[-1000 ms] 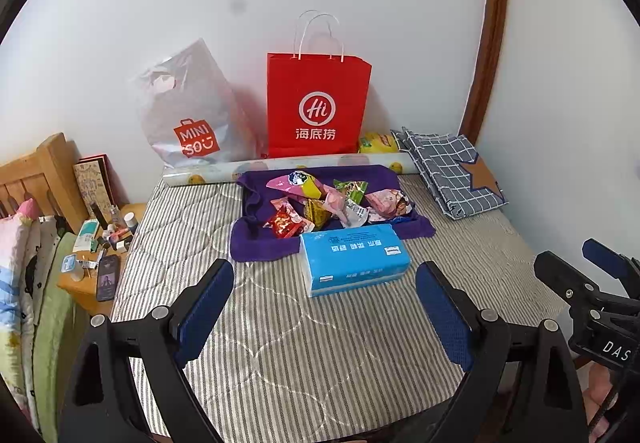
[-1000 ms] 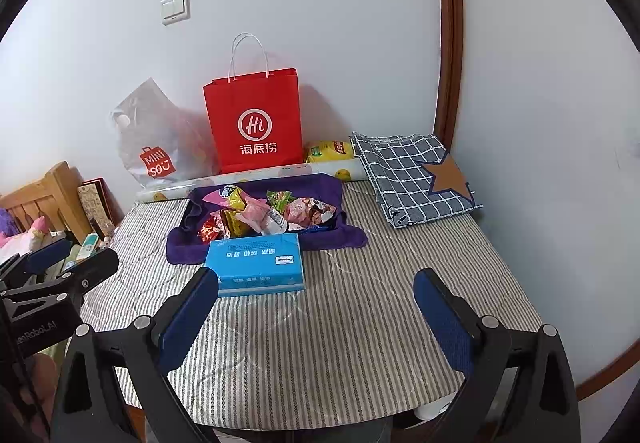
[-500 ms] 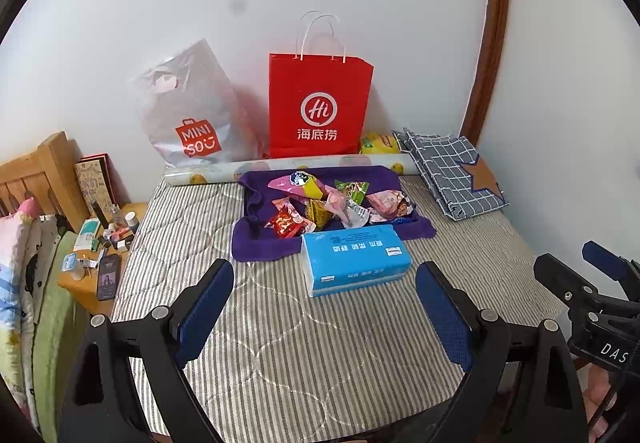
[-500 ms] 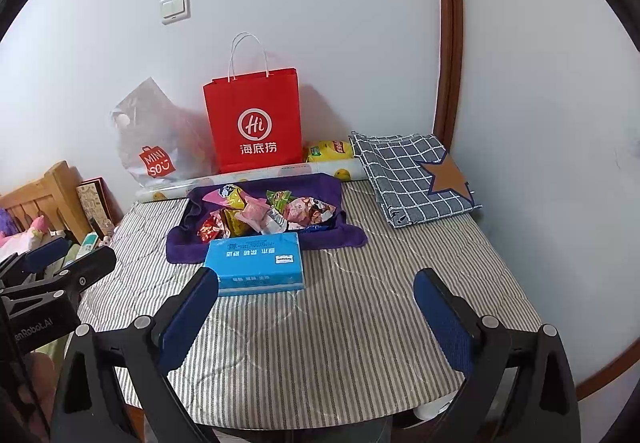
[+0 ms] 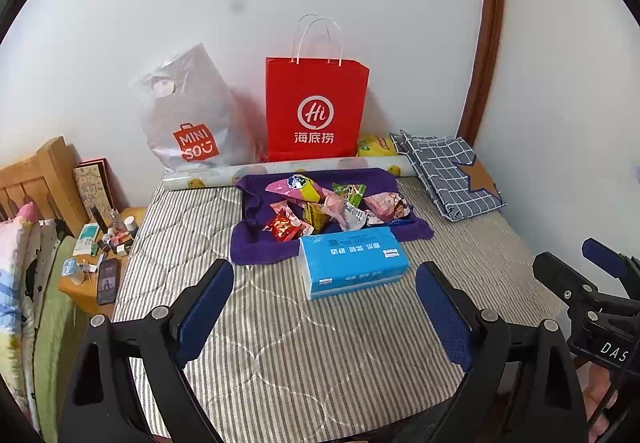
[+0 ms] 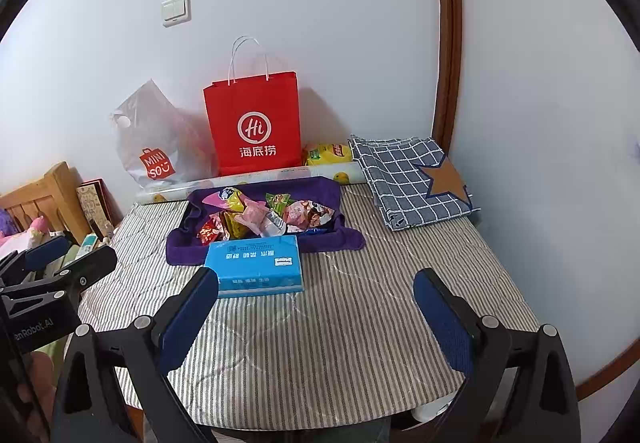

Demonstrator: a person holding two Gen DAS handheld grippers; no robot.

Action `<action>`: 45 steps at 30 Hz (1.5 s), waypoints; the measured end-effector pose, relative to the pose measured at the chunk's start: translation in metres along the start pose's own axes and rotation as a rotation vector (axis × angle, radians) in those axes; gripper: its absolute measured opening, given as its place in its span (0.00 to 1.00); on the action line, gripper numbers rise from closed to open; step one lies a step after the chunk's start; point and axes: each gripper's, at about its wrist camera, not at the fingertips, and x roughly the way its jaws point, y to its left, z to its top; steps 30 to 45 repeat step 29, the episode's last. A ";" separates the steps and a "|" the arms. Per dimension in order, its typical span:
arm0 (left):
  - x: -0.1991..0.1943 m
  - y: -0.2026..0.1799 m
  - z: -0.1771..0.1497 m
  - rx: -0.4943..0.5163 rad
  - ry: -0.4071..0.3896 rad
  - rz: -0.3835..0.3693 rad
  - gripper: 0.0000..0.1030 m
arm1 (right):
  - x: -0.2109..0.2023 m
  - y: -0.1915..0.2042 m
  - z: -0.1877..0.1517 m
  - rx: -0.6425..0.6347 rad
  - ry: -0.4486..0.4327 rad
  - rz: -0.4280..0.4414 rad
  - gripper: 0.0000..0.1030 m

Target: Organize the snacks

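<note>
Several wrapped snacks (image 5: 320, 207) (image 6: 264, 217) lie heaped on a purple cloth (image 5: 256, 247) (image 6: 180, 251) in the middle of a striped table (image 5: 280, 355) (image 6: 340, 331). A blue tissue pack (image 5: 352, 261) (image 6: 254, 263) sits right in front of the cloth. My left gripper (image 5: 324, 307) hovers open over the near part of the table, short of the pack, nothing between its blue pads. My right gripper (image 6: 316, 311) is likewise open and empty, near the front edge, with the pack just beyond its left finger.
Against the back wall stand a red paper bag (image 5: 316, 107) (image 6: 256, 127) and a grey plastic bag (image 5: 188, 115) (image 6: 156, 139), with a paper roll (image 5: 208, 179) and a yellow packet (image 5: 376, 145) in front. Folded checked fabric (image 5: 448, 171) (image 6: 412, 179) lies at the right. A cluttered bedside stand (image 5: 100, 259) is left.
</note>
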 end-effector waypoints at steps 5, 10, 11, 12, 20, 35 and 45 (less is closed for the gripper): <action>0.000 0.000 0.000 0.000 0.000 0.001 0.89 | 0.000 0.000 0.000 -0.002 -0.001 -0.001 0.96; 0.000 0.000 0.000 0.001 -0.001 0.002 0.89 | -0.002 -0.001 0.001 -0.004 -0.005 0.000 0.96; -0.001 0.000 0.000 0.001 -0.002 0.002 0.89 | -0.002 -0.001 0.001 -0.004 -0.005 -0.001 0.96; -0.001 0.001 0.000 0.001 -0.002 0.002 0.89 | -0.002 -0.001 0.001 -0.003 -0.005 0.000 0.96; -0.002 0.001 0.001 0.000 0.000 0.001 0.89 | -0.003 0.000 0.002 -0.006 -0.005 -0.002 0.96; 0.000 0.001 0.001 0.004 -0.001 0.004 0.89 | -0.003 0.001 0.002 -0.006 -0.006 0.003 0.96; 0.000 0.001 0.001 0.004 -0.001 0.004 0.89 | -0.003 0.001 0.002 -0.006 -0.006 0.003 0.96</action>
